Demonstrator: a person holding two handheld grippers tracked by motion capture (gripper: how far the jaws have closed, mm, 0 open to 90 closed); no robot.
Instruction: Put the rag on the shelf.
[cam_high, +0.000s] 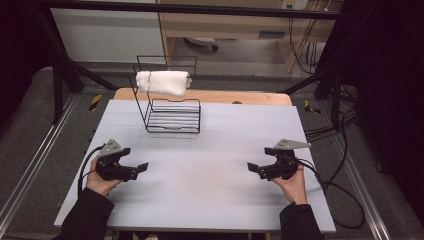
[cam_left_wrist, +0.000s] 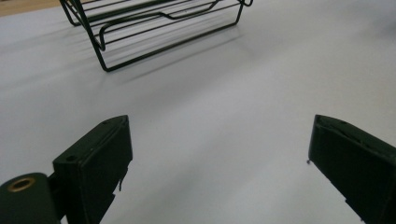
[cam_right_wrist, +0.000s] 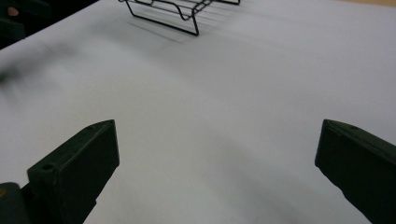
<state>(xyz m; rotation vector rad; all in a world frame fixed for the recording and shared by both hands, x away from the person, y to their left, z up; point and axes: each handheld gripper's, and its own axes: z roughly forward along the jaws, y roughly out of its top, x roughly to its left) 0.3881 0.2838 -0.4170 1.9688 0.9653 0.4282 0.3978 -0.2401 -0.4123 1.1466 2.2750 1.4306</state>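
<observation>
1. The left gripper (cam_high: 141, 166) rests low near the left edge of the worktop (cam_high: 210, 185), toward the near side. Its jaws stand wide apart with nothing between them; in the left gripper view only bare grey surface lies in the gap.
2. The right gripper (cam_high: 254, 167) sits opposite, near the right edge, at about the same depth. Its jaws are likewise spread wide and hold nothing.
3. The two grippers point inward at each other, well apart, with open worktop between them.
4. The wire rack (cam_high: 172, 116) stands toward the far left of the worktop, well apart from both grippers. Its low tray faces the near edge and its tall back frame rises behind.
5. A white towel (cam_high: 163, 81) hangs folded over the top bar of that back frame, draping down on both sides.
6. Judging from this layout, the work in hand concerns the towel and rack, and both hands look parked at rest.
7. If the towel is to be reached, the left gripper is the nearer one. It should rise above the tray's front rail before moving in, so the jaws do not snag the wires.
8. Grip the cloth where it bunches thickest on the bar, and lift straight up, since a sideways pull could tip the light rack.
9. The right gripper could steady the rack's front rail if it starts to shift.
</observation>
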